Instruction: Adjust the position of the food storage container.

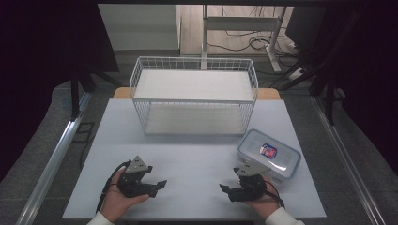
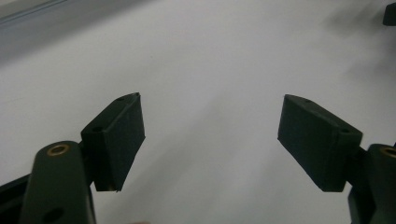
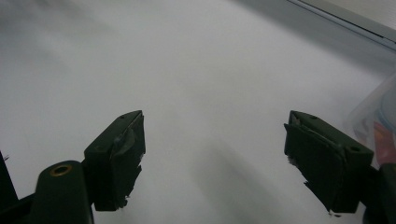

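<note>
the clear plastic box with a blue-edged snap lid and a red and blue sticker (image 1: 268, 153) sits near the right edge of the white table (image 1: 197, 154), just in front of the right end of the white wire basket (image 1: 194, 95). the basket stands at the back of the table, in the middle.

the right gripper (image 1: 228, 189) rests low near the front edge, just beside the box but not touching it. its jaws stand wide apart and nothing is between them. in the right gripper view a bit of the box (image 3: 376, 119) peeks in at the right side. the left gripper (image 1: 157, 185) is near the front edge too, well apart from the box. its jaws are also apart, with only bare table between them.

the box looks light and stiff. its smooth plastic may be slippery, so it could slide away when pushed. the lid looks wide, likely too wide for one gripper to go across. a good place to grab is probably a short side or a corner rim, where the lid lip sticks out. two grippers, one on each side, may hold it steadier.
</note>
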`<state>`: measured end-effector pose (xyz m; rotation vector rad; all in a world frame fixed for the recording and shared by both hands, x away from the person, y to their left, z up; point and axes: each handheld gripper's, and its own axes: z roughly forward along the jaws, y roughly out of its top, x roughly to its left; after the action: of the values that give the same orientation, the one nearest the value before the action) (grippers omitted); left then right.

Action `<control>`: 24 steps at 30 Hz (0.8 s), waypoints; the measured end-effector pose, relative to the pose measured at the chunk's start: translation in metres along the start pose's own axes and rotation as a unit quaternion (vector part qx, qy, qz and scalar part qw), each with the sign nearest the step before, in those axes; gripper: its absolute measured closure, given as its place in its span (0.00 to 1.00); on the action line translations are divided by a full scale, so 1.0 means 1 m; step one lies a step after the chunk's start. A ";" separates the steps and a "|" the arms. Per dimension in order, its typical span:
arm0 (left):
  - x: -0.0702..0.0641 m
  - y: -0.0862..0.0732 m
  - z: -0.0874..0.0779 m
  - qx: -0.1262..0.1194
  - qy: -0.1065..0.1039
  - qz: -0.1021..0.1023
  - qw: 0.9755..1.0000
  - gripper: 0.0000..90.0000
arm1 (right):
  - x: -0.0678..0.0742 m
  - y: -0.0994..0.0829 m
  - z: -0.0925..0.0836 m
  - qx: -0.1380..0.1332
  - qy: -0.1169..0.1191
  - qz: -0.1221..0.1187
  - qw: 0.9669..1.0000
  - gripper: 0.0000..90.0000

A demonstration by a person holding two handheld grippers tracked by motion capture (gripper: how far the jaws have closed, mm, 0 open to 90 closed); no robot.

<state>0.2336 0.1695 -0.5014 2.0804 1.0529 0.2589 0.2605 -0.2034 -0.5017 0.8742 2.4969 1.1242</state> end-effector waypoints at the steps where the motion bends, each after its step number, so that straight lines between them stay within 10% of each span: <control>1: 0.000 0.000 0.000 0.000 0.000 0.000 1.000 0.25 | 0.000 0.000 0.000 0.000 0.000 0.000 1.000 0.23; 24: -0.001 0.000 -0.002 0.003 0.014 0.000 1.000 0.25 | 0.006 0.000 -0.005 0.008 0.008 0.000 1.000 0.28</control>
<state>0.2318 0.1698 -0.4999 2.0871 1.0715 0.2858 0.2532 -0.2029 -0.4987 0.8718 2.5222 1.1164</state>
